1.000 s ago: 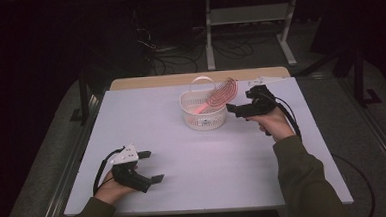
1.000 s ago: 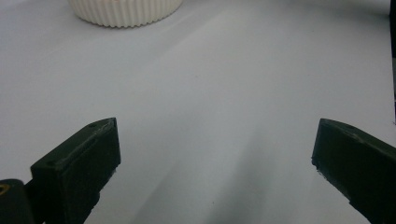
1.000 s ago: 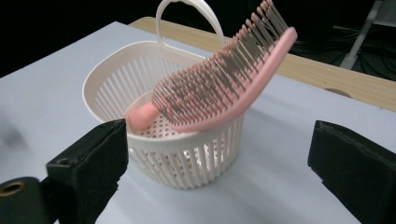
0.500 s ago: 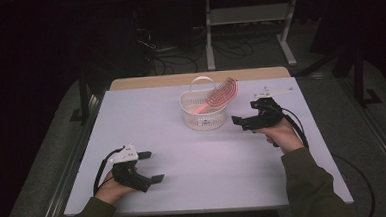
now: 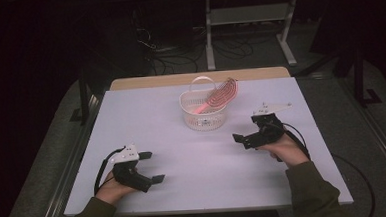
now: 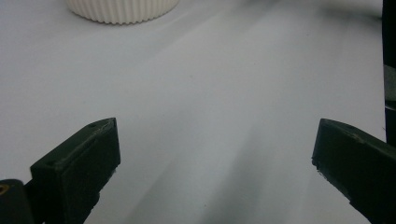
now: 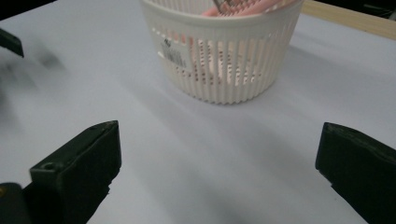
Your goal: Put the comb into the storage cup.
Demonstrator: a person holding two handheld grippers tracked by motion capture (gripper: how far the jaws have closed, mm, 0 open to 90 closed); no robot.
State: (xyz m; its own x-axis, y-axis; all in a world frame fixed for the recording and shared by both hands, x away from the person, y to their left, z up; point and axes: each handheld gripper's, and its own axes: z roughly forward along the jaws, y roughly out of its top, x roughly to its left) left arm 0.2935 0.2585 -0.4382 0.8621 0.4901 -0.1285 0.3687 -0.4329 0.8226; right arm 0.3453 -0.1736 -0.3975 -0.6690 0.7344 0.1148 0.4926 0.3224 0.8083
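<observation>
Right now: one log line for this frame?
brush: in basket | right gripper: open, empty, jaws just opening | left gripper: open, empty

Brush [image 5: 219, 96] leans in basket [image 5: 204, 109] (mid-back) on table [image 5: 183, 154].

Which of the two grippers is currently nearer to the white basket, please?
The right. The right gripper hangs open just off the white basket, on its near right side, while the left gripper sits open far back near the table's near-left edge.

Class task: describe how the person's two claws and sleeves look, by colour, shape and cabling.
Both claws, left and right, have black, blocky jaws on black bodies, each topped by a pale three-cornered plate and trailing a black cable. The sleeves are olive green.
</observation>
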